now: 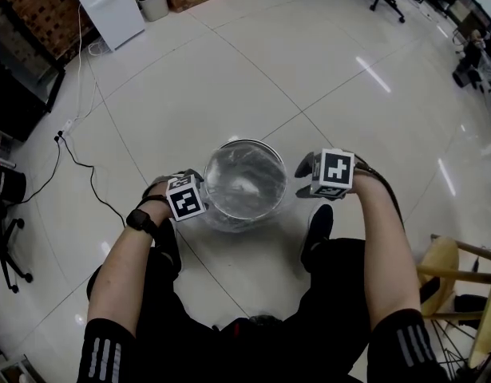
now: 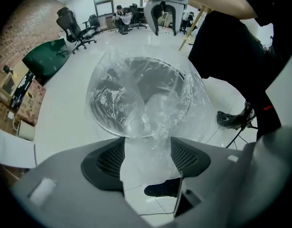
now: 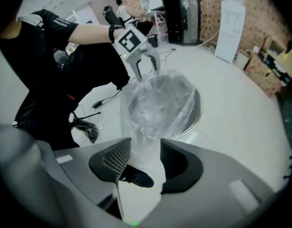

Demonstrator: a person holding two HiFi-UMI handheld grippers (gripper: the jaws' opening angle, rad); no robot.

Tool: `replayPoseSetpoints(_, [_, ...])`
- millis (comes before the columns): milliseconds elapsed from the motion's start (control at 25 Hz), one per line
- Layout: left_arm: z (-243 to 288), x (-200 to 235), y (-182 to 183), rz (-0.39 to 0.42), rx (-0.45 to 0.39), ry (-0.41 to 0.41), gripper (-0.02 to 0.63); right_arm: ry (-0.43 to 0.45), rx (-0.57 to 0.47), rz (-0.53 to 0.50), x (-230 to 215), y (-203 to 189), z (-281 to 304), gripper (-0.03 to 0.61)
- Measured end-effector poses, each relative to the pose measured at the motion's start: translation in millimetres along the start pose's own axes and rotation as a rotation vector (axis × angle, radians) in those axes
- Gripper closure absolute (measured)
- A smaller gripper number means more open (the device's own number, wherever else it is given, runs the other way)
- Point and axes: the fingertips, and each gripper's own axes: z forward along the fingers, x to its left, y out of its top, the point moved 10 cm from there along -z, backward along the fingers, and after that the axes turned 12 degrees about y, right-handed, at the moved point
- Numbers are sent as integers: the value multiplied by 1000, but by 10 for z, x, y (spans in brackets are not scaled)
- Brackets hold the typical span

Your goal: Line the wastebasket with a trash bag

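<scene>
- Left gripper (image 1: 188,182) points steeply down at the near-left edge of the wastebasket. Its jaws stand apart. A loose strip of the clear trash bag (image 2: 150,106) runs through the gap, and the pads do not pinch it.
- Beside it, the wrist of the hand holding this gripper wears a black watch (image 1: 140,219). Further left, a thin black cable (image 1: 77,163) trails over the white tiled floor (image 1: 229,62).
- The wastebasket (image 1: 211,159), round and shiny, stands upright on the floor just ahead of the person's black shoes (image 1: 318,228), midway between the two grippers.
- The bag sits in the basket's mouth. Its crinkled film sags into the hollow and billows up past the rim, spilling outward on the side nearest the person. Whether it is folded over the rim all the way round I cannot tell.
- The right gripper (image 1: 306,179) hangs at the basket's right edge, pointing down and a little inward, higher than the left one in its partner's view.
- Its jaws are also spread, and a fold of the bag rises between them without being squeezed.
- At the far right, a pale wooden chair (image 1: 441,268) stands well apart from the basket.
</scene>
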Motion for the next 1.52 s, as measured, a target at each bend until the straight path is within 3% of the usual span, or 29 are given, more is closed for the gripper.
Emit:
replayPoseSetpoints(160, [-6,8,-12,5,8,-2,314,-190,-151,42,-215,41,-255,376])
replayPoseSetpoints(320, [16,10,1,15,18,4,314,-170,-235,156,-494,-80,60,374])
replayPoseSetpoints(440, [22,26,21,14,17,5,314,-108,-196,224,-582,-226,336,391])
replayPoseSetpoints(560, [24,112,3,-6,12,22,314,-121,-208,253,-652,-283,345,552])
replayPoseSetpoints(600, [24,155,-7,-15,11,29,314,-153,-232,269,-693,-277,296,571])
replayPoseSetpoints(720, [33,304,-24,-42,14,39,310,-272,-255,283,-809,-221,172,571])
replayPoseSetpoints(840, [72,429,-31,-52,31,52,296,-363,-201,307,-922,-267,195,571])
replayPoseSetpoints(1080, [187,675,-92,-102,36,81,291,-446,-146,308,-1206,-308,279,571])
replayPoseSetpoints(1320, [423,673,-63,-58,96,16,293,-406,-75,343,-1428,-335,516,571])
replayPoseSetpoints(1520, [591,514,-47,-5,135,-75,293,-239,37,363,-1387,-408,857,571])
